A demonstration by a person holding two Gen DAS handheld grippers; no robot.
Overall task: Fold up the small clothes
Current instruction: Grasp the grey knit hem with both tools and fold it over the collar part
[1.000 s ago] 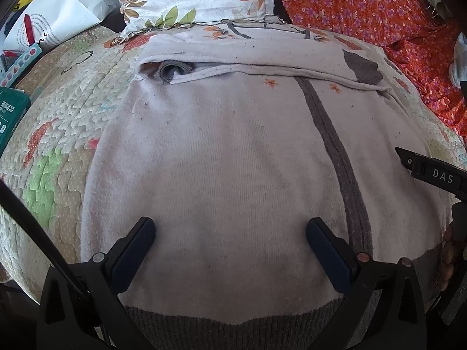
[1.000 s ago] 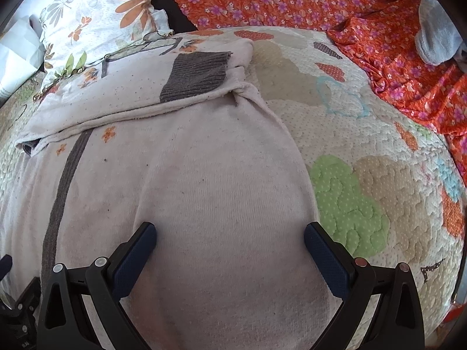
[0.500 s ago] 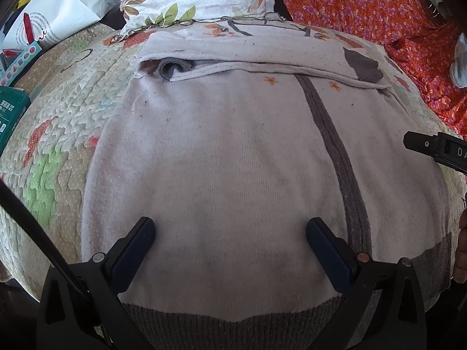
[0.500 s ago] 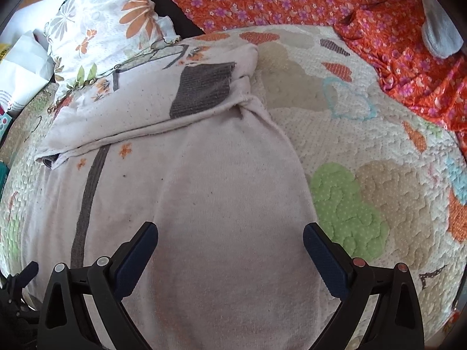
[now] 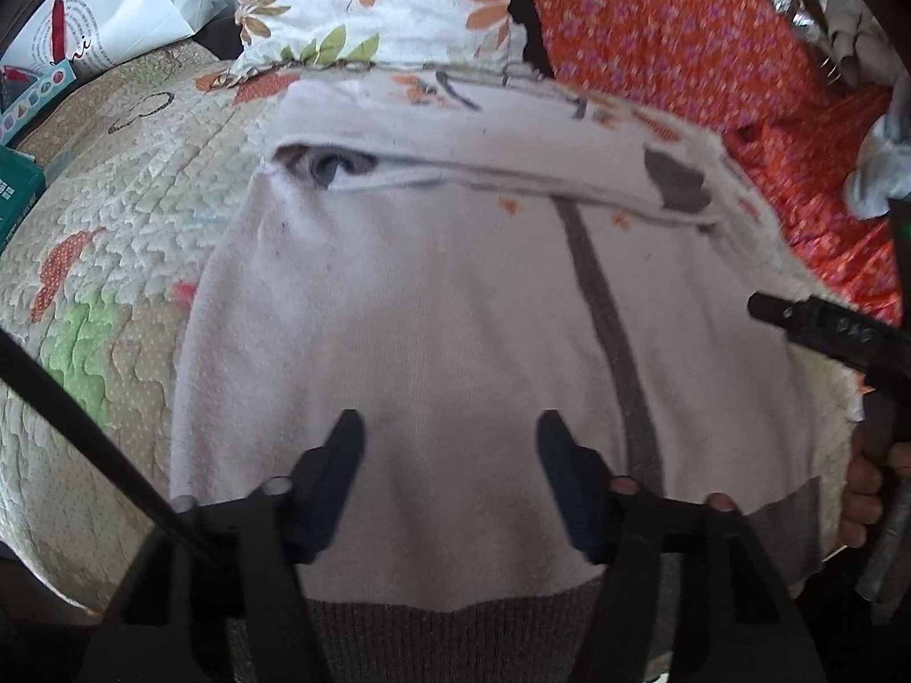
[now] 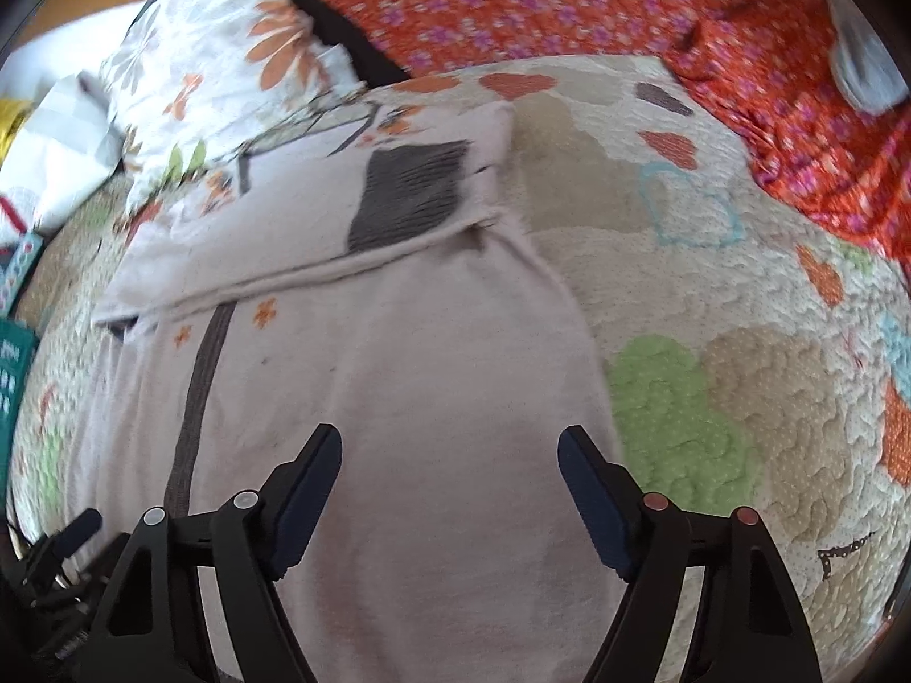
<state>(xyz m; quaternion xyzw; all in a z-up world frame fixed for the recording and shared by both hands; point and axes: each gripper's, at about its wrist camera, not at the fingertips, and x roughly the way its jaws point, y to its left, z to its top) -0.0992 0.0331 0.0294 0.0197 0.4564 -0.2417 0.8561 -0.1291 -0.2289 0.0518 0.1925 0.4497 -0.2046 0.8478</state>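
Note:
A pale lilac sweater (image 5: 433, 313) with a grey vertical stripe and grey ribbed hem lies flat on the quilted bed; its sleeves are folded across the top, a grey cuff (image 6: 410, 199) showing. It also fills the right wrist view (image 6: 398, 398). My left gripper (image 5: 447, 427) hovers over the sweater's lower part near the hem, jaws partly open and empty. My right gripper (image 6: 450, 444) hovers over the sweater's right half, jaws partly open and empty. The right gripper's body (image 5: 825, 330) shows at the right edge of the left wrist view.
A patchwork quilt (image 6: 740, 370) covers the bed. A floral pillow (image 5: 370, 0) and a red floral cloth (image 5: 683, 40) lie at the far side. A white paper bag (image 5: 114, 17) and a green box (image 5: 17, 193) are at the left.
Both grippers' jaws have narrowed from wide open to partly open. Both have pulled back slightly toward the sweater's hem; the right wrist view has swung a little to the right.

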